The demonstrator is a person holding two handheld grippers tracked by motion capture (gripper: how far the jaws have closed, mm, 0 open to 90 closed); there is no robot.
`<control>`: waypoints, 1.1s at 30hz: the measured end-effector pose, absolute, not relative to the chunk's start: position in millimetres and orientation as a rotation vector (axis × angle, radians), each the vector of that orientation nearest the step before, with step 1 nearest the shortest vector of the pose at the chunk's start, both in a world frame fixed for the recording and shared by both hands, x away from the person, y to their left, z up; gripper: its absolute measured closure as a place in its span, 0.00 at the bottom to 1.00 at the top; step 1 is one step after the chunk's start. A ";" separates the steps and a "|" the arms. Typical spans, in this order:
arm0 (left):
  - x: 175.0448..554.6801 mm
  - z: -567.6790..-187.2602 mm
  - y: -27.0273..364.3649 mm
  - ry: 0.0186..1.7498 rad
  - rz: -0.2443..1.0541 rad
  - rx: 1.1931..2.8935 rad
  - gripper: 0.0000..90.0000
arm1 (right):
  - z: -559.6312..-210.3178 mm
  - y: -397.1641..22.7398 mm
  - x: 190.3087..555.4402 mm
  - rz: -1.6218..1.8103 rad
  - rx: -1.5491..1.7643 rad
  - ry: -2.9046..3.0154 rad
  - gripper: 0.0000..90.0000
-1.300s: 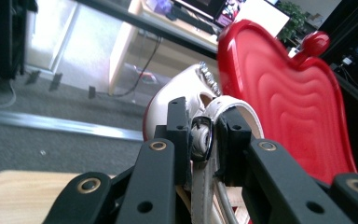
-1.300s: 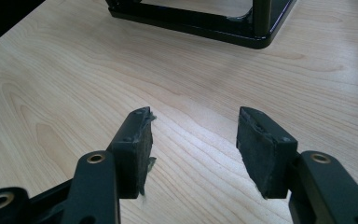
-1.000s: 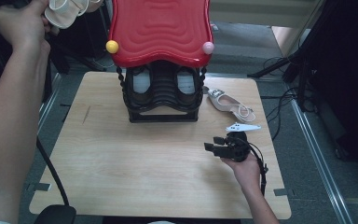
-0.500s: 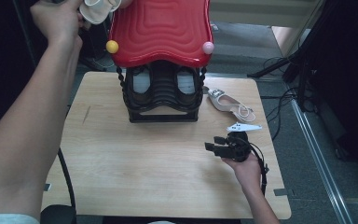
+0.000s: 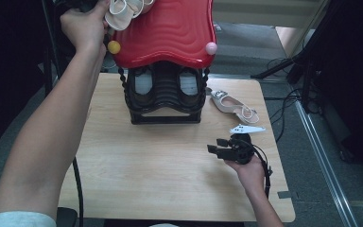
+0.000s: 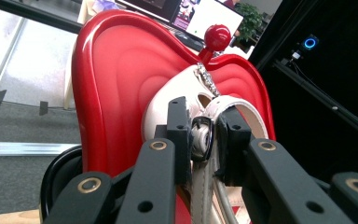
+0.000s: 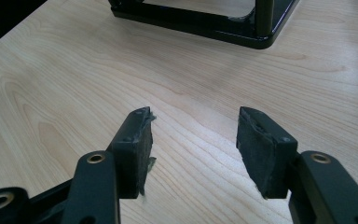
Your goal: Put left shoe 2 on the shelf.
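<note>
Two pale sandals — one point(image 5: 230, 105) on the bench point(image 5: 123, 156) right of centre, one point(image 6: 205, 140) clamped in the left gripper's point(image 6: 200, 140) jaws, upper left; right gripper's point(image 7: 193, 140) jaws gape wide — empty.

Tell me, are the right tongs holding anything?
No, the right tongs stand open over the bare wooden table with nothing between them.

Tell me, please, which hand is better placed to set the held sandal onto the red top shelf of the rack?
The left. Its tongs are already shut on the sandal, held right at the red top shelf. The right tongs are open and empty, low over the table, away from the rack.
</note>
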State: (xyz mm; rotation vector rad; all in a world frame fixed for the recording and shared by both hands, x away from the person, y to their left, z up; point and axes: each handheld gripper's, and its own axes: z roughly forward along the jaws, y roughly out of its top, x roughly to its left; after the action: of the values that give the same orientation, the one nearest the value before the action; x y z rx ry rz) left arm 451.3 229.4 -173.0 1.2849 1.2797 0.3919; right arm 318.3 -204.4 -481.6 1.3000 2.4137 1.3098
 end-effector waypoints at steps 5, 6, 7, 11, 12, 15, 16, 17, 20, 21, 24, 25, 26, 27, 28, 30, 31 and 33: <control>447.5 -179.7 227.8 1.275 0.395 1.305 0.86 | -482.4 -202.6 318.5 1.309 1.299 2.417 0.52; 447.4 -180.4 226.2 1.271 0.385 1.318 0.86 | -482.5 -202.4 318.5 1.308 1.298 2.416 0.52; 446.2 -181.2 222.5 1.266 0.384 1.333 0.86 | -482.5 -202.3 318.5 1.307 1.296 2.416 0.52; 442.2 -186.6 208.5 1.247 0.412 1.388 0.85 | -482.6 -202.0 318.6 1.303 1.298 2.418 0.52; 441.6 -188.3 209.3 1.251 0.423 1.382 0.85 | -482.6 -202.0 318.5 1.303 1.297 2.417 0.52; 443.0 -194.2 214.1 1.270 0.426 1.392 0.85 | -482.6 -202.2 318.2 1.301 1.296 2.417 0.52; 443.5 -196.6 215.0 1.277 0.420 1.393 0.85 | -482.7 -202.2 318.3 1.301 1.295 2.417 0.52; 443.7 -200.8 216.4 1.281 0.414 1.387 0.85 | -483.0 -202.2 318.4 1.300 1.296 2.419 0.52; 443.1 -205.7 220.6 1.282 0.411 1.384 0.85 | -483.4 -201.5 319.2 1.302 1.295 2.421 0.52; 442.8 -206.5 220.9 1.279 0.409 1.377 0.85 | -483.3 -201.2 319.1 1.300 1.296 2.422 0.52; 439.9 -205.6 219.9 1.272 0.419 1.412 0.85 | -483.8 -200.4 319.5 1.295 1.297 2.421 0.52; 439.3 -205.1 218.9 1.270 0.423 1.420 0.85 | -483.9 -200.2 319.7 1.295 1.297 2.423 0.52; 438.3 -204.5 218.9 1.270 0.426 1.429 0.85 | -484.1 -200.1 320.0 1.295 1.294 2.426 0.52; 437.9 -204.1 219.5 1.268 0.419 1.435 0.84 | -484.3 -199.9 320.0 1.296 1.294 2.426 0.52; 437.7 -203.8 220.0 1.268 0.414 1.434 0.83 | -484.4 -199.7 319.9 1.296 1.293 2.424 0.52; 437.6 -202.9 220.8 1.257 0.406 1.447 0.82 | -484.2 -199.7 319.6 1.294 1.291 2.425 0.52; 437.7 -202.4 220.8 1.253 0.399 1.449 0.78 | -484.0 -199.9 319.3 1.293 1.291 2.425 0.52; 438.0 -200.5 220.5 1.251 0.380 1.456 0.73 | -483.7 -200.3 319.0 1.293 1.296 2.422 0.52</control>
State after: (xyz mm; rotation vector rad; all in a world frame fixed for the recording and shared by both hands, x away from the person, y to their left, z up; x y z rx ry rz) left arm 438.0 220.5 -200.5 1.4562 1.2514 0.3797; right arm 319.0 -200.3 -483.7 1.2964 2.4222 1.2934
